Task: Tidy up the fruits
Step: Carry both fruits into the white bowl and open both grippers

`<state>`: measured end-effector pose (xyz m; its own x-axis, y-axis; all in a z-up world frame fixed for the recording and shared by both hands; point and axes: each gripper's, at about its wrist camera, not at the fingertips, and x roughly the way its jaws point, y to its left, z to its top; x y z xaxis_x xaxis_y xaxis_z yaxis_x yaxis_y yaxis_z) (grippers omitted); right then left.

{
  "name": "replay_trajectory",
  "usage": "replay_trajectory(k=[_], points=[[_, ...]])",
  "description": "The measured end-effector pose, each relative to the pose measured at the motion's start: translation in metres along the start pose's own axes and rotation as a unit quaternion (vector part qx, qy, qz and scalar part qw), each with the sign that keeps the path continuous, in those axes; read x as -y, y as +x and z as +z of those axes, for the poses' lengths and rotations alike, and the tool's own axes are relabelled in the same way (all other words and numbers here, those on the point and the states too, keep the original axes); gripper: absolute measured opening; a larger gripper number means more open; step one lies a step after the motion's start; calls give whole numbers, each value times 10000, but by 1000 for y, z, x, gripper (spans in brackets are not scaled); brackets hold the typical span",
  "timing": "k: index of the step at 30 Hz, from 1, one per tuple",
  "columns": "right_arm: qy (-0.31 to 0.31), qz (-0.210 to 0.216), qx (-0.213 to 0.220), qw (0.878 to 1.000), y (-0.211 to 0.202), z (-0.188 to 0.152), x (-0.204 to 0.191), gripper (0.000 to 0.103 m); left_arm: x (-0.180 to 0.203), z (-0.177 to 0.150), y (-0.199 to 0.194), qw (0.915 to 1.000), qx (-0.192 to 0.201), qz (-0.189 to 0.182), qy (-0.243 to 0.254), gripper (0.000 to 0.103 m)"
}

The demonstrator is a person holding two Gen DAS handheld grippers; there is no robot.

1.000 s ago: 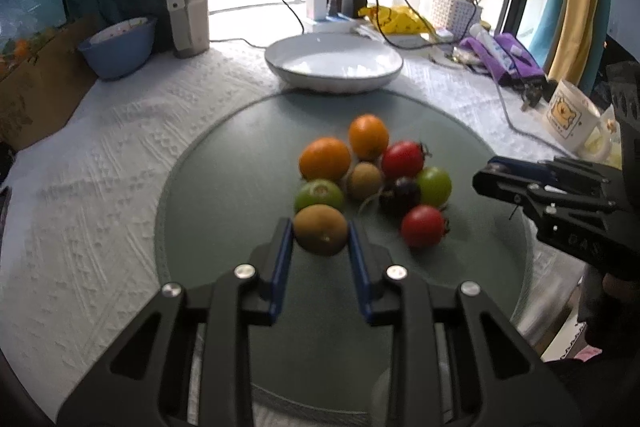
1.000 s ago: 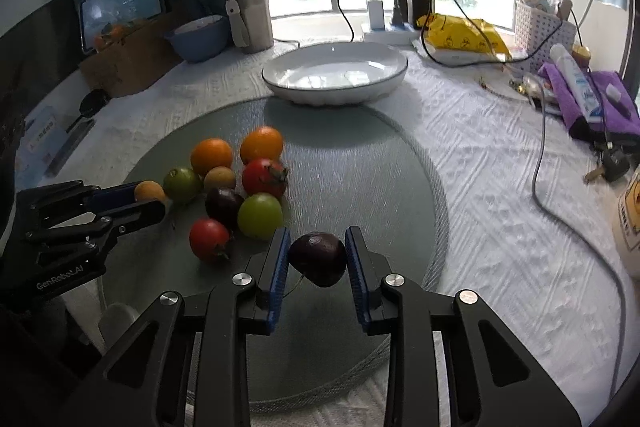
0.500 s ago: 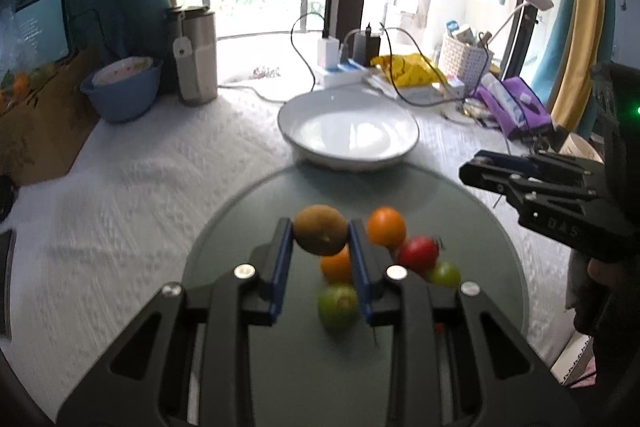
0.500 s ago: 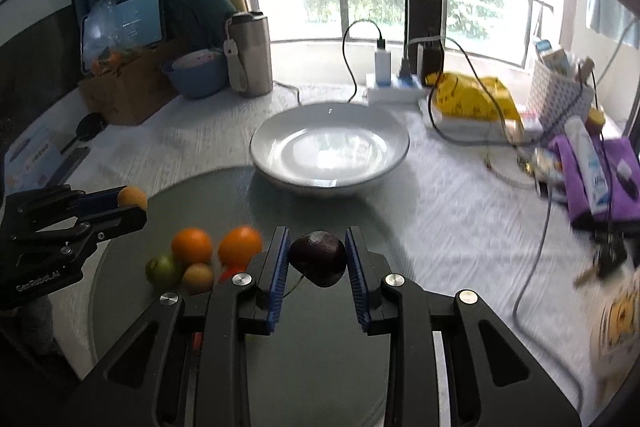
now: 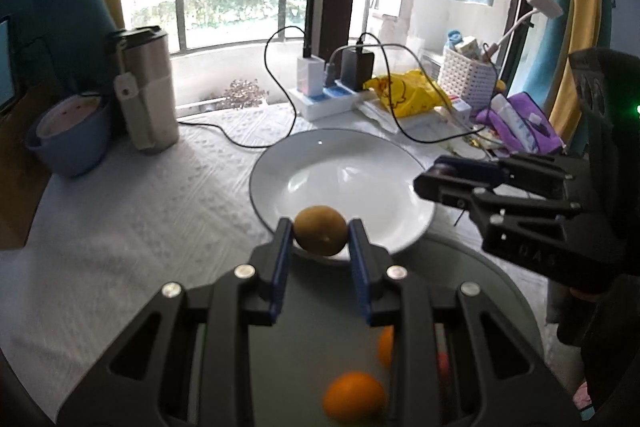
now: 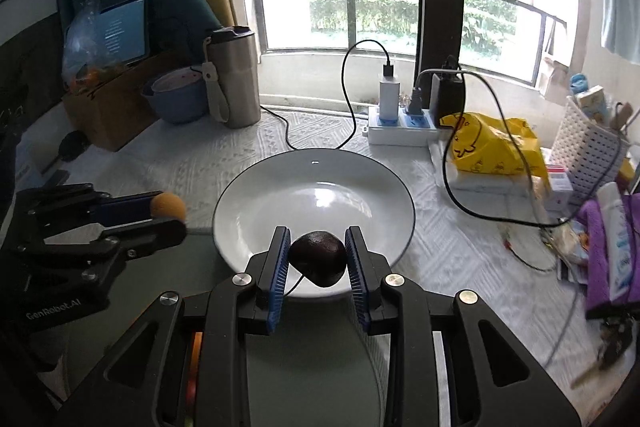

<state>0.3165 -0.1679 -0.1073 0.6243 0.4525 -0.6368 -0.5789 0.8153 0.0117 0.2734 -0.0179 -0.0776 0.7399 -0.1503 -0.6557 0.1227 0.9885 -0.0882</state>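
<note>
A brown, kiwi-like fruit (image 5: pixel 321 230) sits at the centre of the left wrist view, pinched between the blue pads of the left gripper (image 5: pixel 320 239), whose jaws are narrowed onto it. It hangs in front of the near rim of the white plate (image 5: pixel 360 155), which fills the middle of the frame and holds nothing.

At the centre of the right wrist view, a dark purple, nearly black fruit (image 6: pixel 319 258) with a thin stem trailing to the lower left is clamped the same way in the right gripper (image 6: pixel 319 259), also over the near edge of the plate (image 6: pixel 280 187).

Each camera catches the other tool. The right gripper (image 5: pixel 440 183) reaches in from the right edge of the left view, though its fruit is hidden there. The left gripper (image 6: pixel 172 215) comes in from the left edge of the right view with the brown fruit (image 6: pixel 168 207) at its tip.

Only the left view shows an orange (image 5: pixel 354 401) at the bottom on the grey round mat (image 5: pixel 312 347), another orange partly behind the gripper frame, and a red blur beside it.

Behind the plate stand a steel tumbler (image 6: pixel 234 79), a blue bowl (image 6: pixel 176 99), a power strip (image 6: pixel 400 131) with chargers and a yellow bag (image 6: pixel 492 147). All of these rest on the white tablecloth (image 5: pixel 120 227).
</note>
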Motion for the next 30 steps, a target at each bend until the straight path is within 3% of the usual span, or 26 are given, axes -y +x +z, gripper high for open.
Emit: replay_trajectory(k=[13,24,26,28,30], points=[[239,-21,-360,9991,66,13,27,30,-21,28,72,9987,-445,-202,-172,29],[273,-161,-388,9987,65,15,26,32,-22,33,79,9985,-471,-225,-183,30],[253,-205,-332,9989,59,16,24,36,-23,34,74,9985,-441,-215,-256,33],[241,-246,-268,9990,51,19,22,39,-23,34,67,9985,-390,-201,-313,44],[229,-280,-211,9991,41,20,18,39,-21,34,58,9987,-321,-208,-344,46]])
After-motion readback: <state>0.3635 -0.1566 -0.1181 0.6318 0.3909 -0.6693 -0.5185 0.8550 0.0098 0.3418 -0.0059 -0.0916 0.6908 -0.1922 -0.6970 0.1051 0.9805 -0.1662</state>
